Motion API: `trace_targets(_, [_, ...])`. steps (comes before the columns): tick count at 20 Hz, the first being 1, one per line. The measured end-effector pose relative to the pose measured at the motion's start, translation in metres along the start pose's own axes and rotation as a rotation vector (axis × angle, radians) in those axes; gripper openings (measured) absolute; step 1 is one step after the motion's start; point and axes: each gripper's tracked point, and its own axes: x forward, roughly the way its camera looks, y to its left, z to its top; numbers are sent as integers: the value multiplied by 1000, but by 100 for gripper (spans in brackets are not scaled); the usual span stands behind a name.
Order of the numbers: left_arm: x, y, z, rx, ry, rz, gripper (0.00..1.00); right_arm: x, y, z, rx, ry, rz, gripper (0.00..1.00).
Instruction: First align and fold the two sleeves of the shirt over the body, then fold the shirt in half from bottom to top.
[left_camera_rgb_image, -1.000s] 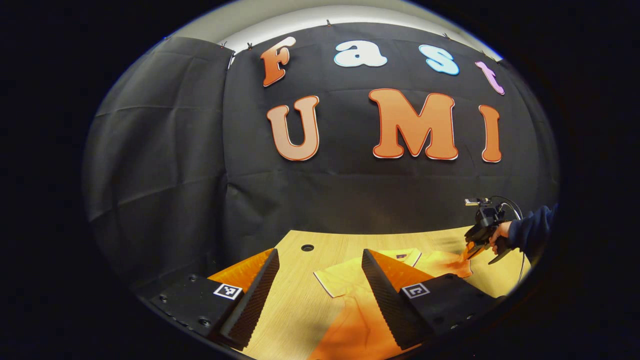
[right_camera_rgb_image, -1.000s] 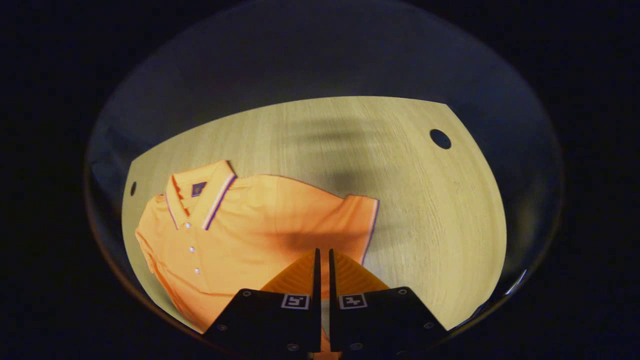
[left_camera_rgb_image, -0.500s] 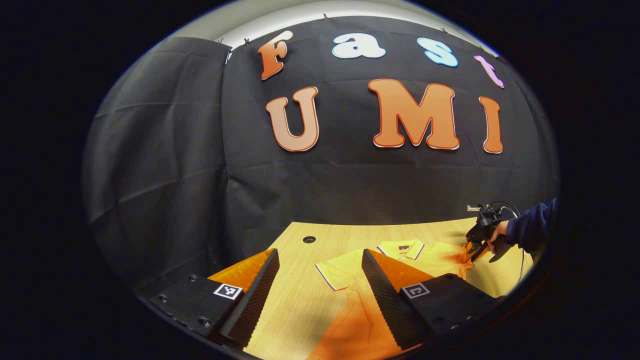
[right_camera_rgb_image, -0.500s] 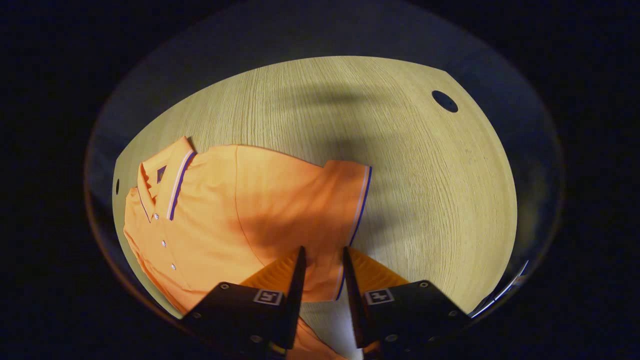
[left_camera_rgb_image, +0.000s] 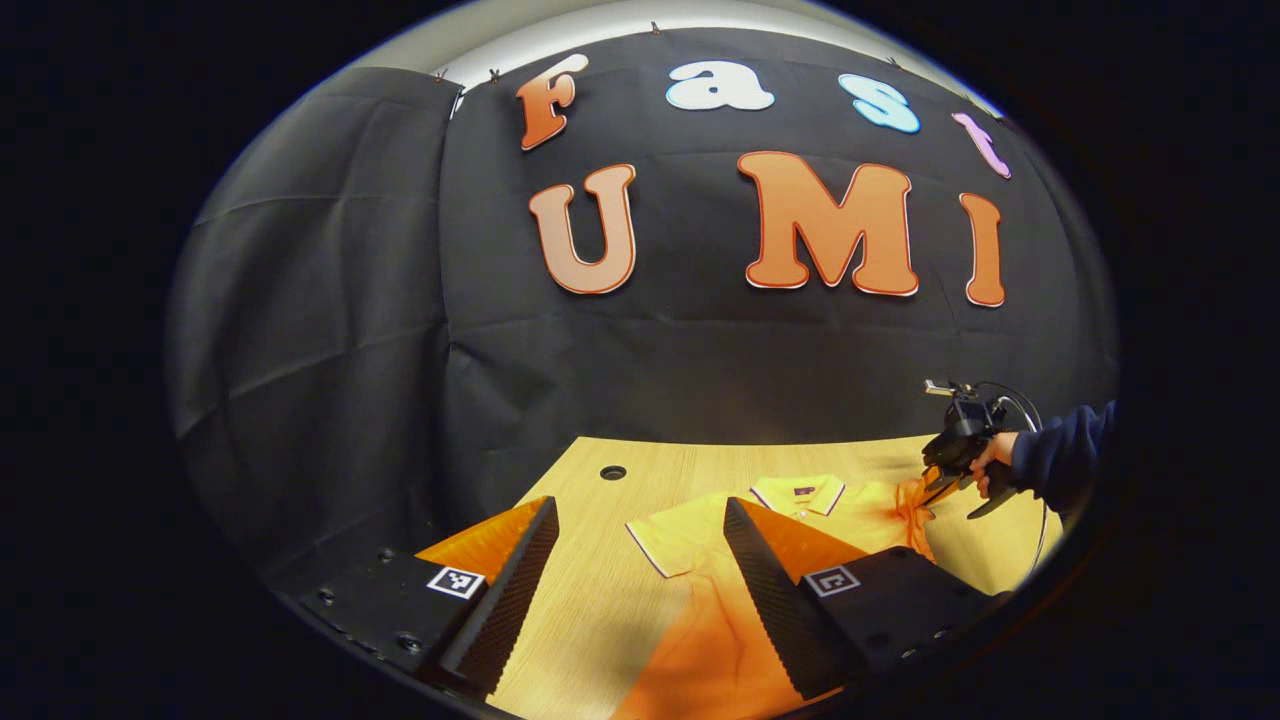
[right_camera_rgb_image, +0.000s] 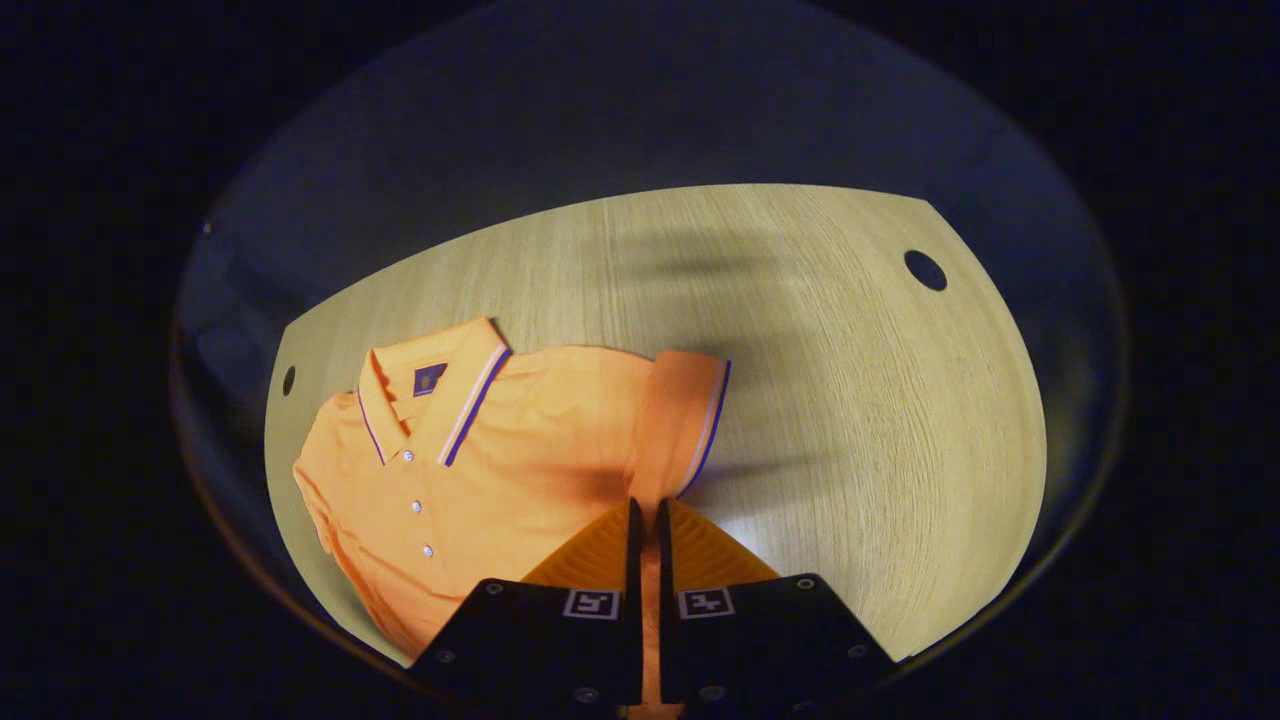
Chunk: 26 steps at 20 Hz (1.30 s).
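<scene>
Shirt (right_camera_rgb_image: 480, 470) lay face up on the wooden table (right_camera_rgb_image: 850, 420), collar toward the far edge and buttons showing, and the right gripper (right_camera_rgb_image: 645, 520) had its fingers pinched together on the edge of one short sleeve (right_camera_rgb_image: 685, 420), which stood lifted and creased away from the tabletop. In the left gripper view the same gripper (left_camera_rgb_image: 945, 480) showed at the far sleeve, held by a hand (left_camera_rgb_image: 990, 470) in a dark cuff. The left gripper (left_camera_rgb_image: 640, 560) hovered with its fingers spread wide and nothing between them, above the other sleeve (left_camera_rgb_image: 675, 535) and the near side of the body. The hold looked thin, taken near the striped hem, so the fabric could slip out as the sleeve was carried over the chest. A pull that ran sideways rather than up and over would likely drag the whole shirt across the smooth wood and skew it. With the left side unpinned, the body could bunch under the fold, and the sleeve might land crooked, leaving the two sleeves misaligned for the later bottom-to-top fold.
</scene>
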Motion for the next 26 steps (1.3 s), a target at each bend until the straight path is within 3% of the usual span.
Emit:
trace_targets(4, [1,1,0,-22,-1,13,100,-12,42,8,-24,-47,78,7])
trace_targets(6, [2,1,-1,-26,2,25,100,-15,55,-2,-26,-18,98,7])
trace_targets(7, [2,1,0,-26,5,29,100,-16,62,-5,-36,-7,115,27])
trace_targets(9, [2,2,-1,-29,6,37,100,-24,79,-6,-60,-25,171,34])
trace_targets(11, [4,0,-1,-39,21,33,99,-35,85,-3,-67,-44,212,35])
trace_targets(13, [3,-1,-9,-68,84,19,100,-51,74,4,-95,-102,196,42])
trace_targets(16, [4,-8,-27,-116,189,-31,100,-84,69,16,-151,-224,216,74])
trace_targets(18, [32,-14,-49,-158,320,-63,100,-117,63,15,-164,-313,240,85])
trace_targets(22, [81,-21,-79,-192,493,-115,98,-152,54,7,-135,-392,228,90])
trace_targets(26, [136,-15,-122,-228,690,-117,98,-185,36,6,-74,-484,166,93])
